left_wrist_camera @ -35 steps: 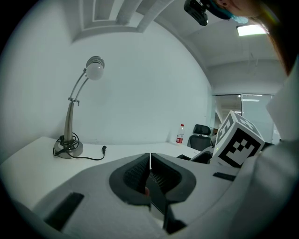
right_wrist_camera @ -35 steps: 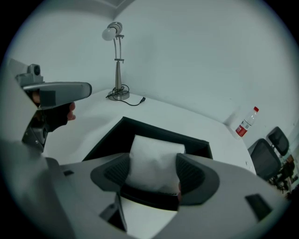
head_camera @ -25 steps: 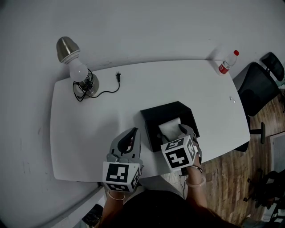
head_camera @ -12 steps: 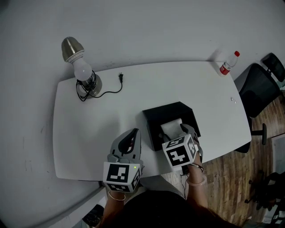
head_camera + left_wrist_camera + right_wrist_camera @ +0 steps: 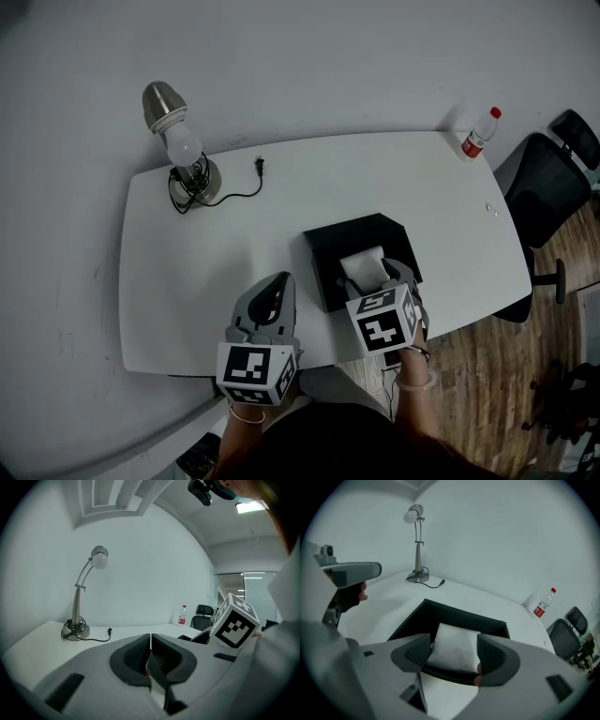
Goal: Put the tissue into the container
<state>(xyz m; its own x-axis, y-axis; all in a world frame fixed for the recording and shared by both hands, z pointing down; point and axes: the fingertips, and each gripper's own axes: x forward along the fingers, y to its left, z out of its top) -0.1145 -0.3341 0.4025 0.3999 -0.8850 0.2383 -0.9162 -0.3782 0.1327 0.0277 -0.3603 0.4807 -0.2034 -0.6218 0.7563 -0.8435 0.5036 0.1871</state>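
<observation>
Little has moved in the last second: only my head view has drifted, sliding the desk lamp (image 5: 178, 150) a touch to the right, while both grippers sit where they were. My right gripper (image 5: 453, 649) has its jaws spread wide at the near rim of the black container (image 5: 461, 615). The white tissue (image 5: 362, 266) lies inside that container, just ahead of the right gripper and framed between its two jaws; I cannot tell whether the pads touch it. My left gripper (image 5: 150, 641) rests on the white table (image 5: 216, 253) just left of the right one, jaws pressed together on nothing. The lamp stands far ahead of the left gripper, and a red-capped bottle (image 5: 476, 134) far ahead-right of the right one.
</observation>
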